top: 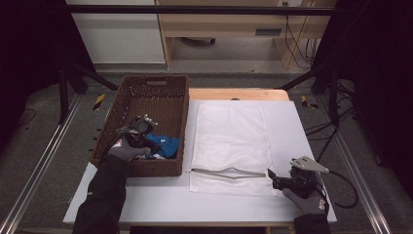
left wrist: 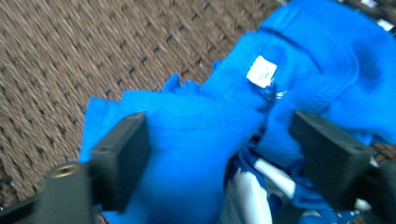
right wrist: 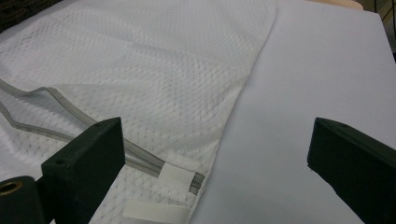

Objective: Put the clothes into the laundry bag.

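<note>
While the blue garment [top: 164,144] lies in the wicker basket [top: 127,87], the left gripper [left wrist: 219,154] straddles it with jaws spread, not yet pinching. The right gripper [right wrist: 215,158] hangs unclenched and empty beside the white mesh laundry bag [top: 231,141], its zipper [top: 229,171] already parted. By my reading, loading has barely started: lift, carry and insertion remain.

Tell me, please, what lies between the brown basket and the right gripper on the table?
In the high view, the white mesh bag lies flat between the basket and the right gripper, its zipper opening near that gripper.
</note>
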{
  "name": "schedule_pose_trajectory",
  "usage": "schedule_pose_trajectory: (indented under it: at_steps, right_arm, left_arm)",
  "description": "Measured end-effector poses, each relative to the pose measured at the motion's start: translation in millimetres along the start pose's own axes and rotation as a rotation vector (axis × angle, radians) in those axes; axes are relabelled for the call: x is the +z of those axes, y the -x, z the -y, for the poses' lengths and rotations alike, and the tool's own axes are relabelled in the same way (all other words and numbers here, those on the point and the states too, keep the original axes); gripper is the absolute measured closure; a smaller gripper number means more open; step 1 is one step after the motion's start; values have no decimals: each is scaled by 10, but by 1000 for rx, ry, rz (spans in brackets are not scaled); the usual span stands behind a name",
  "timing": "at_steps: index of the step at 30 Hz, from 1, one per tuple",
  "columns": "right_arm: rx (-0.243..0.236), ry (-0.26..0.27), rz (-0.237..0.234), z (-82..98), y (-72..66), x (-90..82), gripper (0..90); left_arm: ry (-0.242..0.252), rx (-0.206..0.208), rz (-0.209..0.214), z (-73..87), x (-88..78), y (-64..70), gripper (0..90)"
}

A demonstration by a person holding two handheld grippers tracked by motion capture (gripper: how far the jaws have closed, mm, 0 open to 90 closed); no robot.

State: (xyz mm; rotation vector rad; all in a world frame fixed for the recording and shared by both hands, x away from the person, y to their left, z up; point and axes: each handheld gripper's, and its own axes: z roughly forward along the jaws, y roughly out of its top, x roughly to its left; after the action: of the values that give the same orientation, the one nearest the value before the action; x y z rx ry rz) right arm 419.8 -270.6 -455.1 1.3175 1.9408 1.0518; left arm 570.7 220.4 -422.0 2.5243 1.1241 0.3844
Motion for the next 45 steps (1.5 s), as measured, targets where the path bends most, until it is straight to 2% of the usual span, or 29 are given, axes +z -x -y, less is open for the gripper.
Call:
schedule_pose_trajectory:
  at_steps: [1, 2, 3, 4, 9, 14, 16, 17, 18, 19, 20, 21, 22, 24, 28, 31, 32, 33, 34, 36, 37, 41, 43, 44, 45]
  right_arm:
    - [0, 0, 0, 0, 0, 0, 45]
    - [0, -5, 1, 5, 2, 6, 45]
    - [0, -5, 1, 5, 2, 6, 45]
    - [1, -6, 2, 5, 1, 5, 45]
    - [1, -1, 2, -2, 0, -6, 45]
    - [0, -1, 4, 1, 7, -3, 46]
    - [3, 2, 5, -4, 7, -12, 46]
    - [4, 3, 5, -6, 9, -17, 46]
    - [0, 6, 8, -6, 15, -20, 46]
    - [0, 6, 8, -6, 15, -20, 46]
    - [7, 5, 12, -4, 23, -23, 47]
    - [7, 5, 12, -4, 23, -23, 47]
    - [6, 4, 15, 2, 29, -14, 47]
    - [4, -1, 16, 9, 27, -2, 48]
    - [6, -6, 13, 8, 9, 6, 47]
    - [-1, -6, 16, 14, 9, 15, 47]
    - [2, -7, 12, 13, 6, 13, 47]
    - [2, -6, 13, 13, 6, 13, 47]
    - [-3, -3, 15, 14, 10, 15, 47]
    - [-4, -4, 16, 13, 10, 15, 47]
    - [-4, -4, 16, 13, 10, 15, 47]
    - [-5, -1, 14, 7, 5, 6, 45]
    - [-5, -1, 14, 7, 7, 6, 45]
    - [-5, -3, 16, 8, 9, 4, 45]
    - [-5, -3, 16, 8, 12, 0, 44]
  left_arm:
    - [0, 0, 0, 0, 0, 0, 292]
    - [-33, -13, -2, -5, 27, -9, 352]
    - [-33, -13, -2, -5, 27, -9, 389]
    - [-59, -19, 9, -9, 50, -14, 437]
    - [-76, -18, 34, -10, 56, -19, 678]
    - [-62, -24, 30, -2, 20, -28, 742]
    - [-23, -46, 30, 7, -29, -57, 766]
    - [49, -67, 38, 13, -107, -87, 772]
    - [91, -78, 45, 14, -150, -101, 776]
    - [91, -78, 45, 14, -150, -101, 779]
    - [151, -104, 38, 10, -221, -124, 780]
    - [151, -104, 38, 10, -221, -124, 781]
    - [195, -138, 13, 2, -274, -150, 783]
    - [235, -172, -10, -9, -320, -180, 784]
    - [332, -197, -44, -48, -404, -223, 784]
    - [312, -199, -50, -70, -341, -226, 778]
    - [265, -195, -40, -78, -239, -214, 774]
    - [265, -195, -40, -78, -239, -214, 768]
    - [227, -186, -40, -75, -197, -210, 757]
    - [224, -192, -36, -70, -183, -211, 722]
    - [224, -192, -36, -70, -183, -211, 675]
    - [278, -224, -38, -60, -231, -231, 380]
    - [290, -226, -41, -55, -251, -234, 273]
    - [297, -229, -42, -50, -266, -233, 273]
    - [299, -229, -42, -45, -276, -232, 205]
